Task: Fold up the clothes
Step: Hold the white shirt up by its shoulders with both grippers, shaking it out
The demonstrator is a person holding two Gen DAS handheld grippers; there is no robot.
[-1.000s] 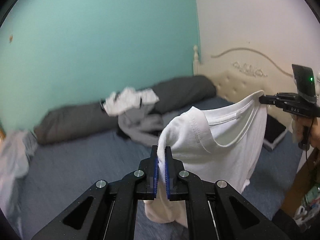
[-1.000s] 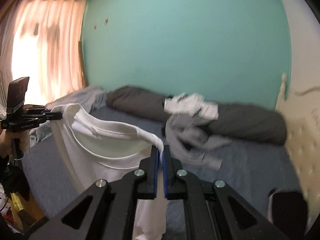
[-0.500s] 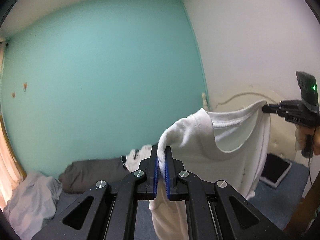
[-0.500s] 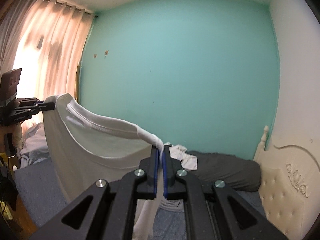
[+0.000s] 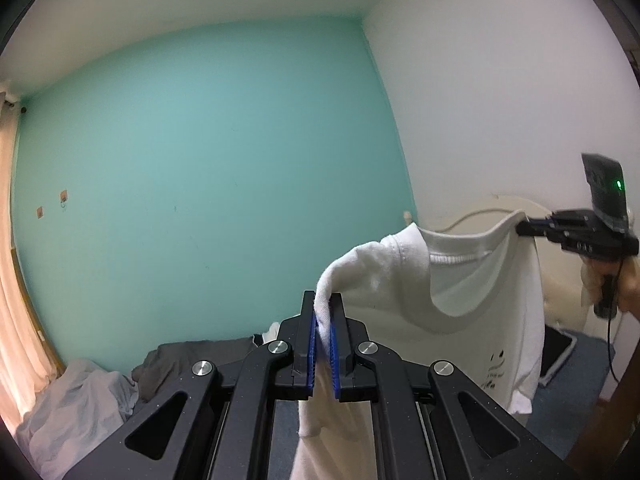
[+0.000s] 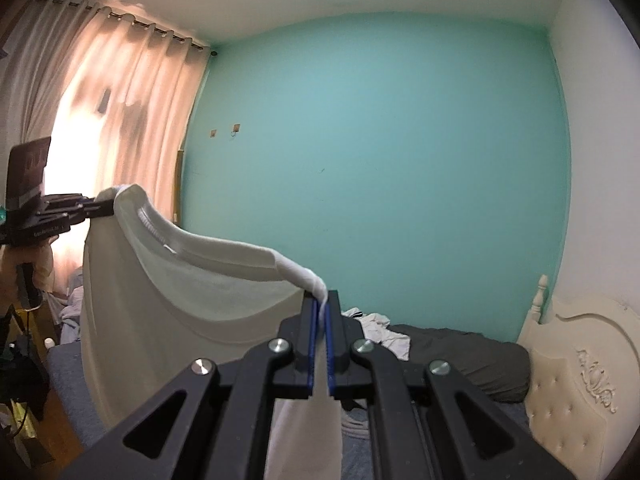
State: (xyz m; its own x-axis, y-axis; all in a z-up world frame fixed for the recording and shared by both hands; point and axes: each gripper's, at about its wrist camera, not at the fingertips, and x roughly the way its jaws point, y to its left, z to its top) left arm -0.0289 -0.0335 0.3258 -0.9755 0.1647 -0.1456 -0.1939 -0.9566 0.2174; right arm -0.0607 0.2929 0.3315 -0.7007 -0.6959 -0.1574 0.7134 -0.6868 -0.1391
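Note:
A white T-shirt point(image 5: 472, 344) hangs in the air, stretched by its shoulders between my two grippers. My left gripper point(image 5: 323, 300) is shut on one shoulder, the cloth bunched between its blue pads. My right gripper point(image 6: 320, 300) is shut on the other shoulder of the T-shirt point(image 6: 168, 312). In the left wrist view the right gripper point(image 5: 520, 227) shows at the far right, pinching the shoulder edge. In the right wrist view the left gripper point(image 6: 110, 210) holds its corner at the far left. The collar sags between them. The shirt's lower part hangs behind the grippers' arms.
Below lies a bed with a blue sheet point(image 6: 68, 384), a long grey pillow point(image 6: 460, 356) and a heap of other clothes point(image 6: 380, 328). A cream headboard point(image 6: 580, 364) stands right, curtains point(image 6: 120, 120) left, a turquoise wall point(image 6: 380, 180) ahead.
Both grippers rose with the T-shirt, from just above the bed to well over it; the bed sank to the bottom of both views. The shirt now hangs free and spread.

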